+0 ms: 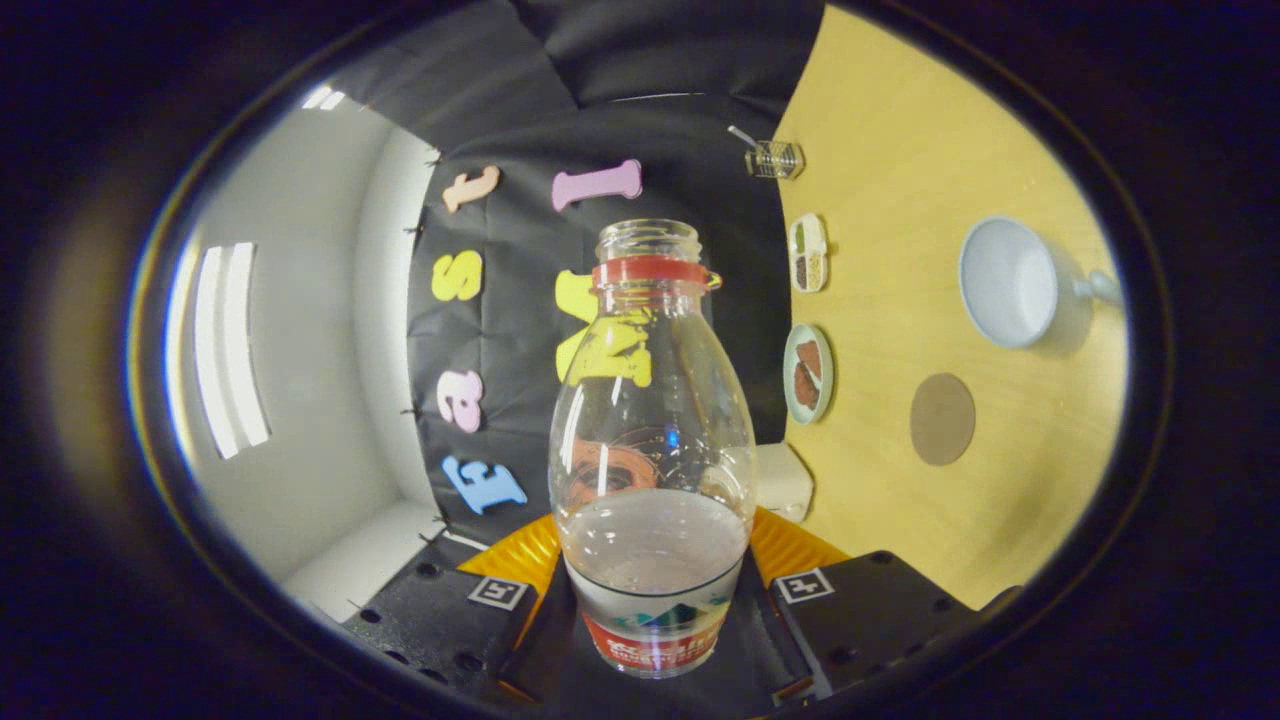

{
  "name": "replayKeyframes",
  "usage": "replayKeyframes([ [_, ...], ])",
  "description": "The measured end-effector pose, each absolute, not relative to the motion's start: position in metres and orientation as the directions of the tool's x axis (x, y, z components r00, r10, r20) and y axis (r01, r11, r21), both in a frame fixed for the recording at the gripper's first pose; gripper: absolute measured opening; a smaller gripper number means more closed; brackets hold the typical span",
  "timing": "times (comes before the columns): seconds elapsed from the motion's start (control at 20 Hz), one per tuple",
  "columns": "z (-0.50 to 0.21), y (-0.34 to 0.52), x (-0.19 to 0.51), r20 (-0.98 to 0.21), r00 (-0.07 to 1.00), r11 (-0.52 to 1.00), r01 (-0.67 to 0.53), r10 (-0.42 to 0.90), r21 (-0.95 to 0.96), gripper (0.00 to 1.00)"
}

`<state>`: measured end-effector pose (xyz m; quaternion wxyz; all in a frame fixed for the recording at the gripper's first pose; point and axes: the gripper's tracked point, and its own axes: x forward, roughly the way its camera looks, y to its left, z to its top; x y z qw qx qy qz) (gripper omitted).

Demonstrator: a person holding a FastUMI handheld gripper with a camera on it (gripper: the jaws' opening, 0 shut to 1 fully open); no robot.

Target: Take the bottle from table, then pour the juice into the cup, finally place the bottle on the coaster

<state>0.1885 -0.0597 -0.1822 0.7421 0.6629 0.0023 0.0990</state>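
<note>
Clear plastic bottle [652, 440] sits between the two fingers of the claw [652, 610], which squeeze its bottom from both sides. Its cap is off and a little juice lies in it. The claw is tipped sideways, so the wooden worktop [900, 480] stands like a wall. Farther off are the round coaster [942, 419] and the cup [1012, 283].
</note>
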Motion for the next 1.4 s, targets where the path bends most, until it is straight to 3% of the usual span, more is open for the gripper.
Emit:
replayKeyframes([
  [0.45, -0.219, -0.024, 0.188, -0.012, 0.974, 0.651, -0.142, 0.225, 0.745, 0.76],
  [0.7, -0.241, -0.001, 0.194, -0.118, 0.971, 0.889, -0.136, 0.206, 0.437, 0.76],
  [1.15, -0.244, 0.005, 0.218, -0.087, 0.991, 0.986, -0.093, 0.106, 0.138, 0.76],
  [1.4, -0.254, -0.033, 0.253, -0.059, 0.998, 0.999, 0.031, -0.033, -0.038, 0.78],
])
